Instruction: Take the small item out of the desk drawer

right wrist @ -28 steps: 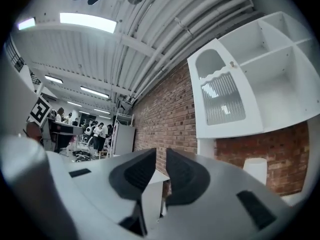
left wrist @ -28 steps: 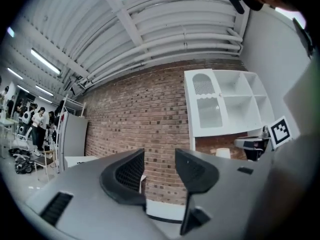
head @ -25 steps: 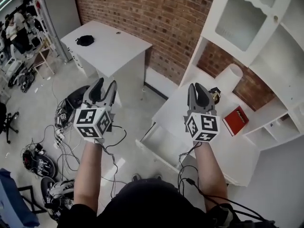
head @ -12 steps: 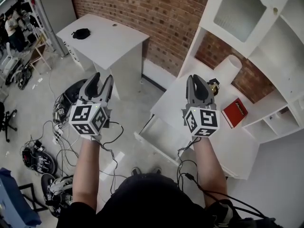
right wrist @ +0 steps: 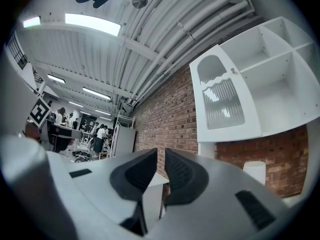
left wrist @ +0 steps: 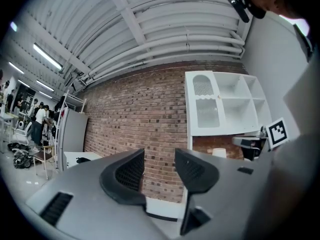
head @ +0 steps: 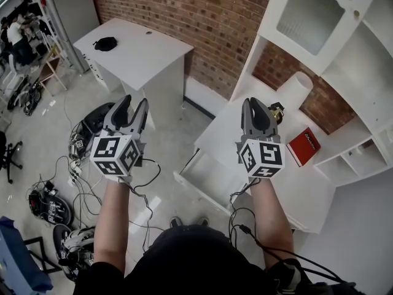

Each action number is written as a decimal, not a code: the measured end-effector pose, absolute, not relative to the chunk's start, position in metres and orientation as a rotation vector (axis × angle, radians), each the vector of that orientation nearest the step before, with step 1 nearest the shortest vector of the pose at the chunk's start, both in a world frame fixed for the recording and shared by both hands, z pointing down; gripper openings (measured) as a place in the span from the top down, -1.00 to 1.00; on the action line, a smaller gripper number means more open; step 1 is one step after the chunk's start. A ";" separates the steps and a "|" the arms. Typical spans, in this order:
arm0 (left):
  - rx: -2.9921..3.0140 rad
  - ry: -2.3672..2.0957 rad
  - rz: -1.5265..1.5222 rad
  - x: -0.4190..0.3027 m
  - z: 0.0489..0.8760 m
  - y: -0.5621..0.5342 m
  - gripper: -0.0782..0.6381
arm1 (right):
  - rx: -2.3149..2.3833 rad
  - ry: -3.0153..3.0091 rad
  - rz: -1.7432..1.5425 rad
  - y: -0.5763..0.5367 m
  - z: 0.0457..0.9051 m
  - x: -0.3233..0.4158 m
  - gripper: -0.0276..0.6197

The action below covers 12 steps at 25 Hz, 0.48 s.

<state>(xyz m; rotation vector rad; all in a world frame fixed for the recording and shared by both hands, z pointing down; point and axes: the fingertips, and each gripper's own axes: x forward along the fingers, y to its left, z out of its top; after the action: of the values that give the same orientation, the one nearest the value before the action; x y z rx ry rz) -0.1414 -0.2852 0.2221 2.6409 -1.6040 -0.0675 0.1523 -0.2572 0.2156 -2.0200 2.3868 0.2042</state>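
Observation:
The white desk (head: 228, 134) has its drawer (head: 212, 178) pulled out; the inside looks bare white from here. A small dark and brass-coloured item (head: 278, 110) stands on the desk top just beyond my right gripper (head: 256, 103). That gripper is held up over the desk, jaws only a thin slit apart, nothing between them. My left gripper (head: 129, 103) is raised over the floor to the left of the desk, open and empty. Both gripper views look out at the brick wall and the white hutch (left wrist: 220, 104), not at the drawer.
A red book (head: 304, 147) and a white cylinder (head: 296, 98) sit on the desk under the hutch (head: 344, 54). A second white table (head: 132, 51) with a black object (head: 105, 43) stands at the back left. Cables and gear (head: 58, 195) litter the floor; people stand far left.
Since a second ago the head view has shifted slightly, so the desk and table sit a little higher. Both grippers stay held up in much the same pose.

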 end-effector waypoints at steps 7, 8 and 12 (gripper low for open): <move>2.636 -1.610 -0.069 -0.143 0.223 -0.283 0.24 | -2.002 2.403 0.213 -0.256 0.216 0.148 0.78; 2.636 -1.609 -0.068 -0.143 0.224 -0.282 0.25 | -2.000 2.405 0.215 -0.256 0.216 0.147 0.78; 2.637 -1.608 -0.066 -0.142 0.223 -0.280 0.25 | -1.994 2.416 0.216 -0.256 0.216 0.146 0.79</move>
<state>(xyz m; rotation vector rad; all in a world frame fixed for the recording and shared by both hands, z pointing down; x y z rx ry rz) -0.1418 -0.2802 0.2233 2.6373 -1.6078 -0.0659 0.1457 -0.2557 0.2158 -1.9940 2.4161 0.2160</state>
